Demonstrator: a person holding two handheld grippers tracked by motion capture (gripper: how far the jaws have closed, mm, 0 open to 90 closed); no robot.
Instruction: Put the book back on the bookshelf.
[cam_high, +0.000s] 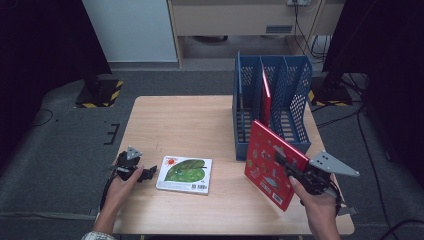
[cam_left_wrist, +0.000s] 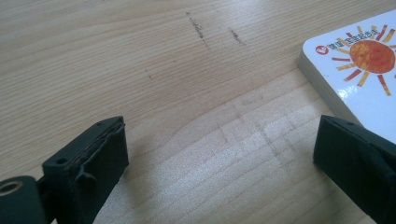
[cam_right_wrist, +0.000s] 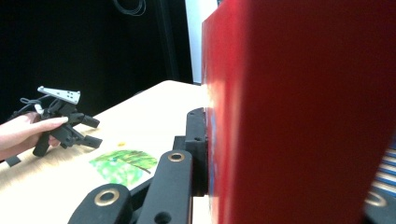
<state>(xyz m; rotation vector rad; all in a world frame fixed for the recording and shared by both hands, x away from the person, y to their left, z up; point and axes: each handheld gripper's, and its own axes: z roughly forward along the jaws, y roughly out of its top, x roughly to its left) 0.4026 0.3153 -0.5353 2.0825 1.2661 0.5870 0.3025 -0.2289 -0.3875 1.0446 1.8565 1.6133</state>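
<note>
My right gripper (cam_high: 283, 163) is shut on a red picture book (cam_high: 267, 155) and holds it tilted above the table's right front, just before the blue file rack (cam_high: 295, 85). In the right gripper view the red book (cam_right_wrist: 303, 102) stands between the jaws, with one black pad (cam_right_wrist: 198, 149) pressed on its cover. A green-covered book (cam_high: 185, 172) lies flat on the table's front left. My left gripper (cam_high: 148, 173) rests open just left of it. In the left gripper view the jaws stand wide apart over bare wood, with the book's sun-printed corner (cam_left_wrist: 359, 65) at the right.
The blue rack has three slots, and a second red book (cam_high: 266, 95) stands upright in it. The wooden table (cam_high: 180, 120) ends close behind the rack. Black stands with striped bases (cam_high: 100, 92) sit on the grey floor beyond.
</note>
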